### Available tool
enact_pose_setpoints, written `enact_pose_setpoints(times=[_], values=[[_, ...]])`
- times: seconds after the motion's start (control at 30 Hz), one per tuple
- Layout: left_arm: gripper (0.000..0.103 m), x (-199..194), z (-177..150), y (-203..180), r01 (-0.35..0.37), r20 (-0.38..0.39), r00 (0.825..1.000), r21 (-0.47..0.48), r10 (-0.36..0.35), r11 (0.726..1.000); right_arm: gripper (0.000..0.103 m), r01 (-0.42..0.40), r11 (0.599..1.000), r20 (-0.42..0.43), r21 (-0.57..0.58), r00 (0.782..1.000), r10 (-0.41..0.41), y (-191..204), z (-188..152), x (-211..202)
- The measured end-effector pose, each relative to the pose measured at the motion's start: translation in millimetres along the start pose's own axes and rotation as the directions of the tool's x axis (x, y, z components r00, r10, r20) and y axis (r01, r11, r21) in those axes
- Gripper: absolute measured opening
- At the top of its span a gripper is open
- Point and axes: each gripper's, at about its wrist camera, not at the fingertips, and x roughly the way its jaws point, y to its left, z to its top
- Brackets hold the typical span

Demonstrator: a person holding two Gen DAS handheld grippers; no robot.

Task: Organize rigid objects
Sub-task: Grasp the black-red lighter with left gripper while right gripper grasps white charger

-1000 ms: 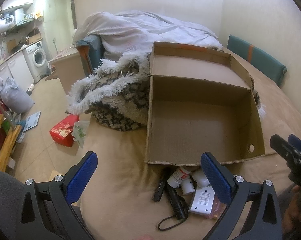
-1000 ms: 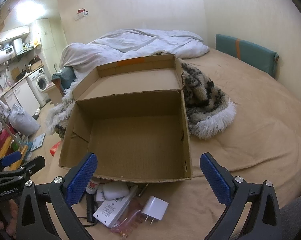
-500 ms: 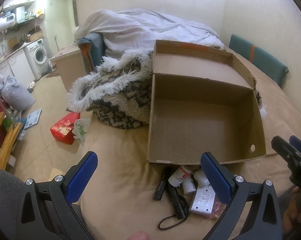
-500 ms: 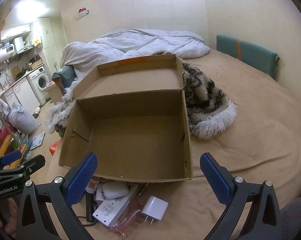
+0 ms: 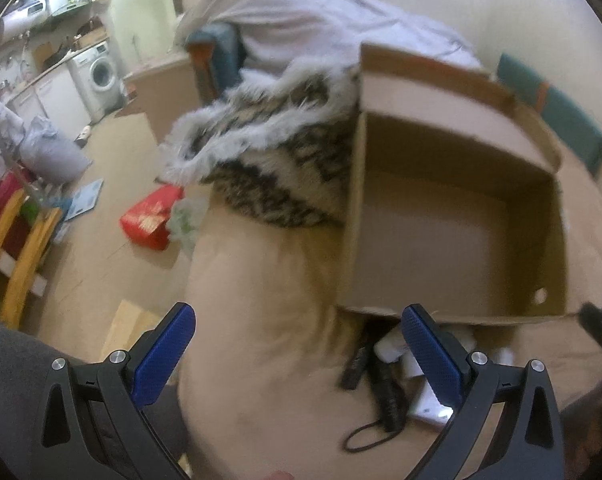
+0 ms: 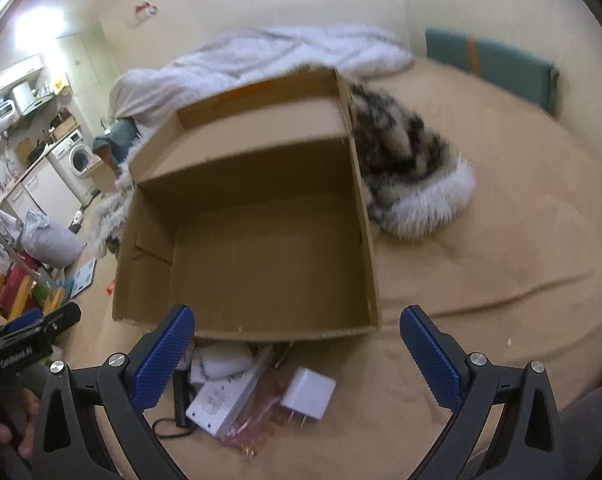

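Observation:
An open, empty cardboard box (image 6: 261,252) (image 5: 453,232) lies on the tan bed. Small rigid items are piled on the bedding at its near wall: a white plug adapter (image 6: 309,394), a white flat charger box (image 6: 221,400), a white bottle (image 6: 225,362), a black torch with a cord loop (image 5: 387,392) and a black stick-shaped item (image 5: 355,366). My left gripper (image 5: 299,354) hovers open just left of the pile, holding nothing. My right gripper (image 6: 297,354) is open above the pile and the box's near edge, also with nothing in it.
A furry black-and-white blanket (image 6: 409,168) (image 5: 277,160) lies behind and beside the box, with a white duvet (image 6: 269,56) beyond. A teal cushion (image 6: 489,60) leans on the wall. Left of the bed the floor holds a red bag (image 5: 151,216), a chair (image 5: 9,248) and appliances.
Both grippers have shifted forward and slightly left, with motion blur now; the box and the pile look closer. Both stay open and nothing was picked up.

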Motion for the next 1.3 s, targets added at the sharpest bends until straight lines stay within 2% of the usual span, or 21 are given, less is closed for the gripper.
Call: enact_pose_setpoints(times=[0.1,0.17,0.2,0.23,0.3,0.33,0.37,0.43,0.47,0.5,0.6,0.63,0.67,0.77,0.87,0.97,1.03,1.1,1.2,1.3], values=[[0.103,17.1,0.7,0.6,0.013,-0.088,0.996,0.001,-0.012,1.0,0.103,-0.006,1.0,-0.073,0.011,0.997,0.007,-6.3,0.0,12.1],[0.103,31.2,2.0,0.6,0.029,-0.162,0.986,-0.013,-0.031,1.0,0.103,-0.007,1.0,-0.113,0.012,0.994,0.009,-7.9,-0.2,19.3],[0.099,40.1,1.7,0.6,0.041,-0.205,0.978,-0.022,-0.044,0.999,0.103,-0.008,1.0,-0.137,0.014,0.99,0.01,-8.2,-0.8,23.7],[0.093,52.0,1.0,-0.6,0.049,-0.263,0.963,-0.029,-0.055,0.998,0.103,-0.009,1.0,-0.158,0.017,0.987,0.011,-8.7,-1.2,27.6],[0.066,77.0,-3.2,-5.9,0.082,-0.38,0.921,-0.027,-0.086,0.996,0.103,-0.009,1.0,-0.192,0.026,0.981,0.014,-9.8,-2.8,35.0],[0.06,91.3,-6.5,-8.1,0.097,-0.438,0.894,-0.028,-0.1,0.995,0.103,-0.011,0.999,-0.207,0.032,0.978,0.017,-10.6,-3.8,38.3],[0.054,101.5,-9.4,-8.0,0.1,-0.471,0.875,-0.038,-0.106,0.994,0.103,-0.012,0.999,-0.217,0.037,0.976,0.02,-11.5,-5.1,41.1],[0.054,116.6,-12.9,-7.7,0.107,-0.527,0.841,-0.067,-0.126,0.992,0.103,-0.006,0.999,-0.23,0.052,0.973,0.018,-15.3,-7.6,45.8],[0.054,119.3,-13.0,-9.8,0.124,-0.537,0.832,-0.068,-0.141,0.99,0.103,-0.002,0.998,-0.237,0.06,0.971,0.016,-18.2,-9.1,48.6],[0.053,119.9,-13.1,-13.1,0.13,-0.537,0.832,-0.051,-0.137,0.99,0.103,0.001,0.998,-0.245,0.07,0.969,0.016,-19.9,-10.5,50.2],[0.053,115.8,-14.1,-25.2,0.145,-0.511,0.852,0.023,-0.113,0.989,0.103,-0.001,0.995,-0.263,0.097,0.965,0.026,-25.2,-11.8,53.3],[0.053,115.7,-15.5,-26.7,0.149,-0.51,0.852,0.026,-0.115,0.989,0.103,0.001,0.995,-0.265,0.104,0.964,0.027,-26.7,-12.0,54.2],[0.053,116.4,-17.5,-27.7,0.15,-0.516,0.849,0.027,-0.115,0.988,0.103,0.003,0.994,-0.269,0.111,0.963,0.027,-28.1,-12.2,55.2],[0.042,126.1,-23.9,-30.1,0.151,-0.539,0.834,0.023,-0.115,0.988,0.103,0.009,0.991,-0.284,0.131,0.958,0.029,-30.0,-13.8,57.2],[0.038,135.6,-26.7,-36.1,0.168,-0.548,0.827,0.026,-0.127,0.985,0.103,0.002,0.991,-0.307,0.137,0.951,0.041,-30.1,-14.9,61.4],[0.025,145.5,-28.8,-43.6,0.163,-0.56,0.822,0.049,-0.108,0.985,0.103,0.003,0.991,-0.32,0.133,0.947,0.039,-27.9,-15.7,65.1],[0.025,153.7,-30.2,-47.3,0.154,-0.569,0.817,0.056,-0.095,0.987,0.103,0.004,0.991,-0.321,0.131,0.946,0.039,-27.6,-15.9,65.8],[0.019,154.4,-28.3,-50.9,0.15,-0.556,0.826,0.066,-0.089,0.986,0.103,0.007,0.992,-0.322,0.13,0.946,0.035,-27.5,-16.3,66.8],[0.015,151.0,-28.7,-60.2,0.159,-0.536,0.84,0.108,-0.077,0.981,0.103,0.004,0.99,-0.33,0.138,0.943,0.042,-29.3,-17.3,67.3],[0.015,144.1,-27.7,-58.1,0.131,-0.551,0.831,0.067,-0.073,0.989,0.103,0.0,0.988,-0.365,0.155,0.929,0.057,-33.4,-19.8,73.7]])
